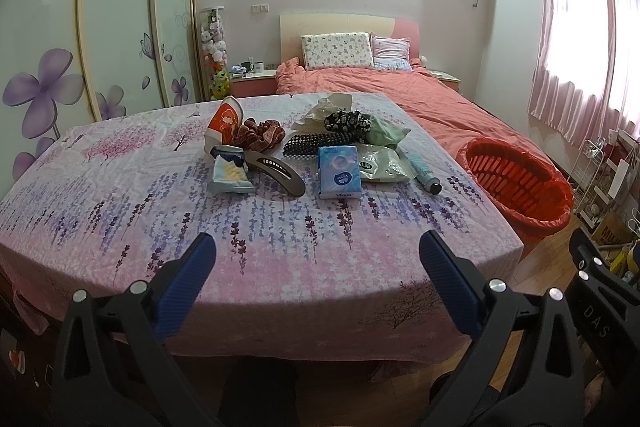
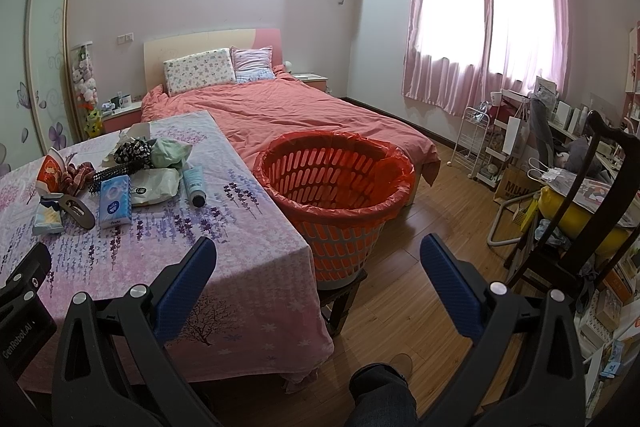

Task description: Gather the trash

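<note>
**Both grippers spread and empty, trash piled at the table's far side**

Fingers of the left gripper (image 1: 316, 255) stand wide apart with nothing between them, hanging over the table's (image 1: 280, 267) near edge. Just off its right side, the right gripper (image 2: 318, 259) is spread the same way and empty, aimed at the gap between the table's right edge and the bin (image 2: 336, 183).

Nothing is collected yet, by the look of the bin: its red liner appears empty. It stands just beside the table's right edge.

The heap lies toward the far edge, well apart from both grippers. The wrapper (image 1: 230, 173) on the heap's left is probably light, thin and crinkly; pinching a raised, crumpled fold should beat scraping at a flat edge. The paper cup (image 1: 226, 125) lies tipped on its side and will likely crush, so its rim is the safer hold. Crumpled tissue (image 1: 324, 111) at the far edge is soft and nearly weightless; any bunched peak would do. The tissue pack (image 1: 339, 173), tube (image 1: 422, 171), comb (image 1: 320, 143) and scrunchie (image 1: 260, 135) seem not to be trash and crowd the pickings, so a snagged neighbour is the risk.
</note>
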A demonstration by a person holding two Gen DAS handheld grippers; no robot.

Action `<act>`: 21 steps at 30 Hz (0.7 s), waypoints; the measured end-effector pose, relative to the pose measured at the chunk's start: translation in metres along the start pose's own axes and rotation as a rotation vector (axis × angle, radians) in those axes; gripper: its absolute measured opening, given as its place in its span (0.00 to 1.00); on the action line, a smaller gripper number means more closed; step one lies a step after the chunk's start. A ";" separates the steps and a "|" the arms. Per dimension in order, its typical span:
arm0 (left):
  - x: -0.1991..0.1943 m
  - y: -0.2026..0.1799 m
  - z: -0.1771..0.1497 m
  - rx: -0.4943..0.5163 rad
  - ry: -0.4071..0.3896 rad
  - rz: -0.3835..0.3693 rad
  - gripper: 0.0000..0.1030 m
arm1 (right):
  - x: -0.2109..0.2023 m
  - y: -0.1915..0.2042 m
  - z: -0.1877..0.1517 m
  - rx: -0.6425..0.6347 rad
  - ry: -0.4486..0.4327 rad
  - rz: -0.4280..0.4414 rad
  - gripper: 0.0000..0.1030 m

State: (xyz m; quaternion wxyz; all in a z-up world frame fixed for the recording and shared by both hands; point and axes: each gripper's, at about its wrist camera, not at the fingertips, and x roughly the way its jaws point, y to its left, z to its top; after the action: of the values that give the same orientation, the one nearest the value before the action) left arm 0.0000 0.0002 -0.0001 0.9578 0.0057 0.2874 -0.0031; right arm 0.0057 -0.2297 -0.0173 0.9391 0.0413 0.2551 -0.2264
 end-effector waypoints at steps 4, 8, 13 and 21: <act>0.000 0.000 0.000 0.000 0.000 0.000 0.96 | 0.000 0.000 0.000 -0.001 0.001 0.000 0.98; 0.000 0.000 0.000 0.000 0.001 0.000 0.96 | 0.000 0.000 0.000 0.000 0.001 0.000 0.98; 0.000 0.000 0.000 -0.001 0.002 0.000 0.96 | 0.001 0.001 0.000 -0.001 0.001 0.000 0.98; 0.001 -0.001 -0.004 -0.002 0.006 0.003 0.96 | 0.004 0.002 0.000 0.000 0.002 -0.002 0.98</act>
State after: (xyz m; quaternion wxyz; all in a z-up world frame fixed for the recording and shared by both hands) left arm -0.0008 -0.0007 -0.0039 0.9569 0.0050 0.2903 -0.0016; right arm 0.0098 -0.2294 -0.0190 0.9386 0.0412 0.2561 -0.2273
